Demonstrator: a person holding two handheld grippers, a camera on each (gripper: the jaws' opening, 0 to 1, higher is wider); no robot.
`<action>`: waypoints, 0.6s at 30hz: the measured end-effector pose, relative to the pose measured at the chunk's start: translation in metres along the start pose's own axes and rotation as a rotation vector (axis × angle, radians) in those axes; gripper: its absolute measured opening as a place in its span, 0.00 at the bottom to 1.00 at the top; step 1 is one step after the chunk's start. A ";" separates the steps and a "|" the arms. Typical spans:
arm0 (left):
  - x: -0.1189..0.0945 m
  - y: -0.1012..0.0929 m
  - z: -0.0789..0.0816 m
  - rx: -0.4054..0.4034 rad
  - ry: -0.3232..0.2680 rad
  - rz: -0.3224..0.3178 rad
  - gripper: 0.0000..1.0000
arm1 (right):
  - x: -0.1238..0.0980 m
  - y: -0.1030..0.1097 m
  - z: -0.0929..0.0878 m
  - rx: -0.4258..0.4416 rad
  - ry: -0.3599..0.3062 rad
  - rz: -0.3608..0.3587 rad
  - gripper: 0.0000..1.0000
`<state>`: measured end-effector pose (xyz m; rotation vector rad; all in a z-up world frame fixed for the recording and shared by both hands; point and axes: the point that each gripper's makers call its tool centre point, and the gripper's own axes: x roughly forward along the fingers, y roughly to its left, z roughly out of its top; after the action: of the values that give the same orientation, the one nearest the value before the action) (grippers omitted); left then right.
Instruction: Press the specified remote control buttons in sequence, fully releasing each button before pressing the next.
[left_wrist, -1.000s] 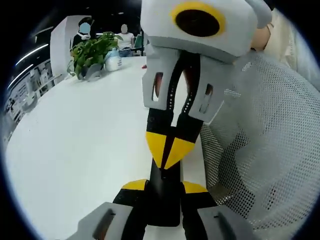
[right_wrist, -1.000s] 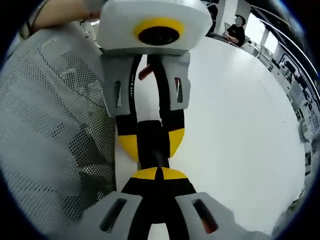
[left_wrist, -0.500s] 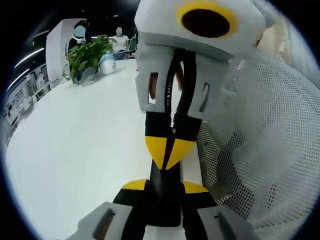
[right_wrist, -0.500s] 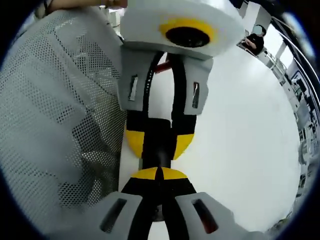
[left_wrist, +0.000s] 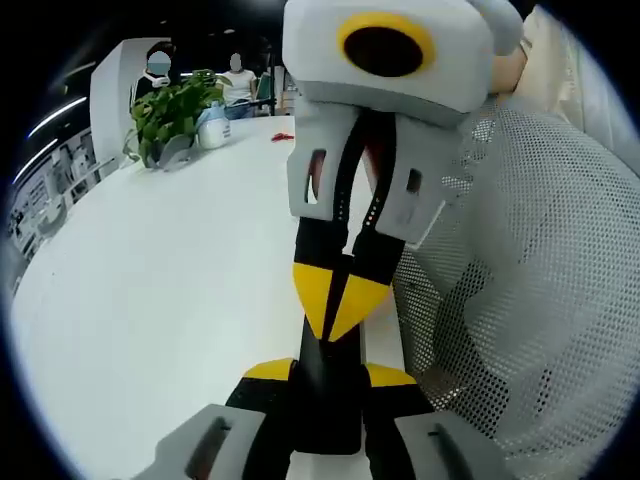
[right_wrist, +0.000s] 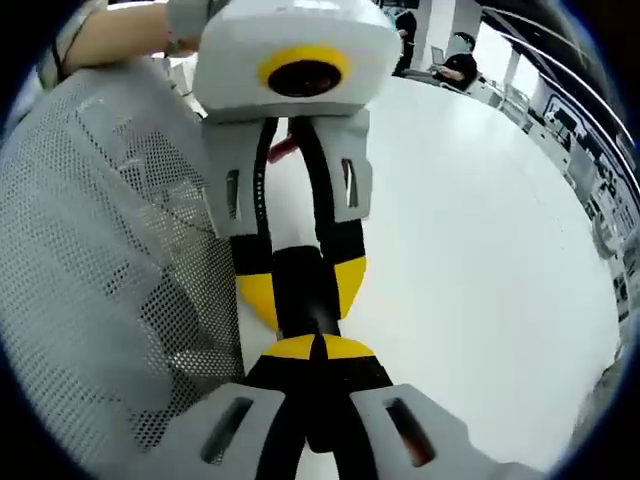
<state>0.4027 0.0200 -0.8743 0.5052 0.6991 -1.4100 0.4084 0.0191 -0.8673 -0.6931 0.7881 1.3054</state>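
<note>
The black remote control is clamped between the yellow-tipped jaws of my left gripper, which is shut on it. My right gripper comes down from the top of the left gripper view. Its jaws are shut together and their yellow point sits against the remote's face. In the right gripper view my right gripper is shut, its tip at the remote control. Across from it, the left gripper holds the remote by its sides. The buttons are hidden.
A white table spreads out below, also seen as the table. A grey mesh chair back stands close beside the grippers. A potted plant and a bottle stand at the far edge. People sit beyond.
Both views have swung a little with the hands. The left gripper still holds the remote and the right gripper's shut tip stays on it.
</note>
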 end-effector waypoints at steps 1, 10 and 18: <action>0.000 0.000 0.000 0.001 0.001 0.001 0.25 | 0.000 0.001 0.000 -0.005 -0.007 -0.003 0.00; 0.000 0.000 0.000 0.001 0.001 -0.001 0.25 | 0.001 0.003 0.003 -0.008 -0.028 0.037 0.00; 0.000 0.000 0.000 -0.002 -0.007 -0.005 0.25 | 0.004 0.008 0.006 -0.174 0.080 0.067 0.00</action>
<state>0.4026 0.0199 -0.8742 0.4970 0.6960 -1.4152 0.4011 0.0276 -0.8670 -0.8687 0.7735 1.4258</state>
